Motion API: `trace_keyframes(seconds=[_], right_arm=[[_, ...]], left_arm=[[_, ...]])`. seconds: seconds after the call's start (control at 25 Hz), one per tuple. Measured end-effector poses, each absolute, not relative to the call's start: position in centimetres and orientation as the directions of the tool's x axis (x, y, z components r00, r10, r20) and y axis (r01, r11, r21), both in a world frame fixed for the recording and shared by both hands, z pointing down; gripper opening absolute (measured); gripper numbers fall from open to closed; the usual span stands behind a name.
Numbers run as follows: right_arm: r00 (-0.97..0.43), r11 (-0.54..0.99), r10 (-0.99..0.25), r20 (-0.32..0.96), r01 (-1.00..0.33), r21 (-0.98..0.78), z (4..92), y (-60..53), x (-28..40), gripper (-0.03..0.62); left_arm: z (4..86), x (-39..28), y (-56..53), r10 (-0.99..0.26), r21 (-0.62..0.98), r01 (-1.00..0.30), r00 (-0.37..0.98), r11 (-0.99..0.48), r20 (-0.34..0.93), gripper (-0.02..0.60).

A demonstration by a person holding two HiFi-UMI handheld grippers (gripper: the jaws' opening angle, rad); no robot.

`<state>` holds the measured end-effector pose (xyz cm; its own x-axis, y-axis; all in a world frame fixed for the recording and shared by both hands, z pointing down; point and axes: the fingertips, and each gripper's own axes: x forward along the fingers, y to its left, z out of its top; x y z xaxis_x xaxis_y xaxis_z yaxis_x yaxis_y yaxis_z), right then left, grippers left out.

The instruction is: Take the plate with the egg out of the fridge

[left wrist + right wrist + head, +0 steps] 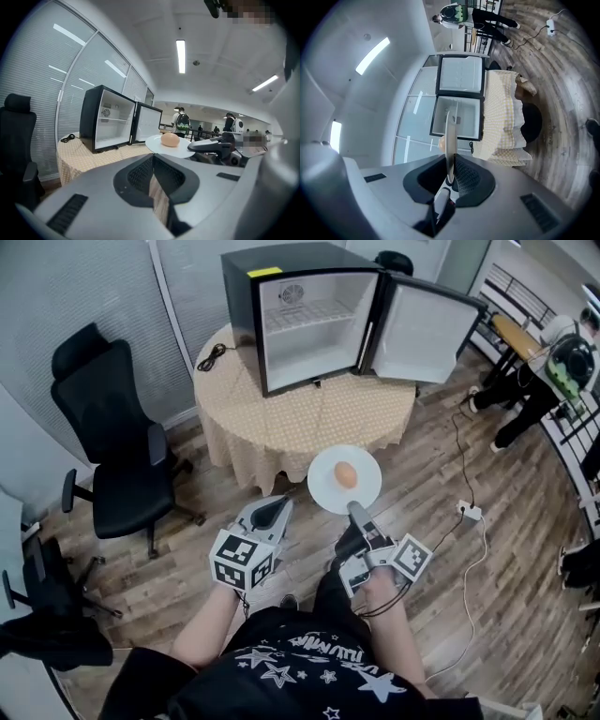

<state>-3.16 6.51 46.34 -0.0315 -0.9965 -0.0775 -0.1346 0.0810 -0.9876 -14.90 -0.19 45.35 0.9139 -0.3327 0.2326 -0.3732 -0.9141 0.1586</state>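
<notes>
**Head view.** A white plate (323,486) with one brown egg (345,474) is seen outside the mini fridge (281,306), whose door is open and whose shelves are bare. The plate is held level above the wood floor, just short of the cloth-covered worktop (281,418). Its near rim is pinched by the right hand-held gripper (356,513). The left hand-held gripper (274,509) is carried beside it, apart from the plate.

**Left gripper view.** The jaws are drawn together at the tips, with nothing between them. The plate (154,140) is seen ahead, with the egg (170,139) near its middle.

**Right gripper view.** The jaws are closed narrowly on the rim, and the plate (450,136) is seen edge-on between the pads.

**Handling (judged).**
- The plate is taken to be stiff, light, glazed and so slippery, and breakable.
- The egg lies loose, is free to roll, and is fragile.
- The rim is the only hold offered. As the grip is one-sided, the plate is best kept level.
- A second hold on the opposite rim would steady it.
</notes>
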Motion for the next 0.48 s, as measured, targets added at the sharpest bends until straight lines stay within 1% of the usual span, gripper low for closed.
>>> trace_keyframes(seconds=[0.24, 0.48], right_arm=[[-0.004, 0.060, -0.998, -0.060, -0.139, -0.988, 46.7, 8.5, -4.8, 0.052], [0.021, 0.073, -0.997, -0.077, -0.136, -0.988, 46.2, 9.9, -5.5, 0.052]], left_arm=[[45.0, -15.9, 1.0, -0.305, 0.159, -0.341, 0.928, -0.926, 0.214, 0.008], [44.7, -16.6, 2.6, -0.284, 0.165, -0.318, 0.938, -0.934, 0.199, 0.008]])
